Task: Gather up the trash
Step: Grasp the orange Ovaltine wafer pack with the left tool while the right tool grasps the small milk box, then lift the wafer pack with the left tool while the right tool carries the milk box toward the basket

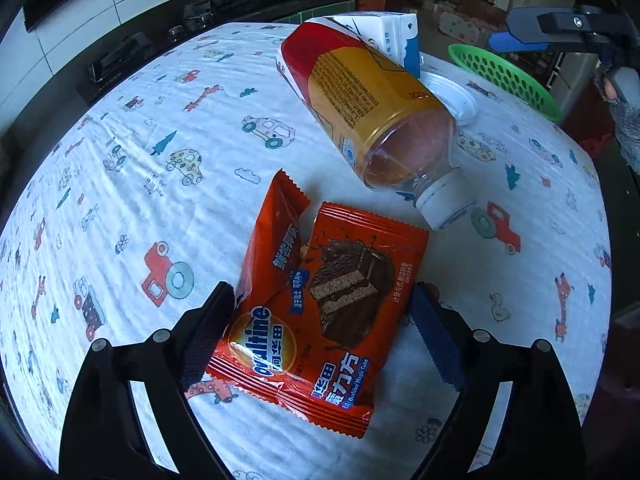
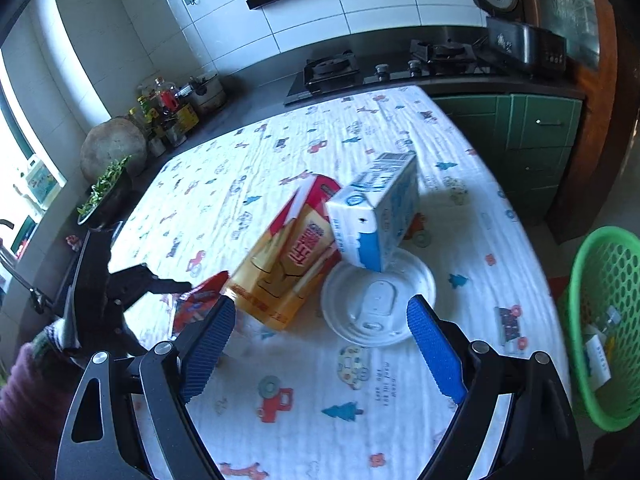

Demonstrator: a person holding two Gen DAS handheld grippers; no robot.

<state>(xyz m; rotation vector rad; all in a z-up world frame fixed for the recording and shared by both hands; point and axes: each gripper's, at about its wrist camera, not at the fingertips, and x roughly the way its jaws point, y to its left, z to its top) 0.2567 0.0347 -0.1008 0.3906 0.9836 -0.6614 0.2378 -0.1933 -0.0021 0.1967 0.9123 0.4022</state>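
An orange Ovaltine snack wrapper (image 1: pixel 320 304) lies on the table between the open fingers of my left gripper (image 1: pixel 324 300), which is low over it. Beyond it a red and yellow plastic bottle (image 1: pixel 360 96) lies on its side, cap toward me, with a white and blue milk carton (image 1: pixel 396 36) behind it. In the right wrist view my right gripper (image 2: pixel 320 312) is open above the table, with a white plastic lid (image 2: pixel 378 300) just ahead between its fingers. The bottle (image 2: pixel 288 264) and the carton (image 2: pixel 376 208) lie close behind the lid. The left gripper (image 2: pixel 120 284) shows at the left.
A green mesh basket (image 2: pixel 604 320) with some trash inside stands at the table's right edge; it also shows in the left wrist view (image 1: pixel 504 76). The tablecloth (image 1: pixel 140 160) is white with cartoon prints. A stove and counter (image 2: pixel 384 68) run behind the table.
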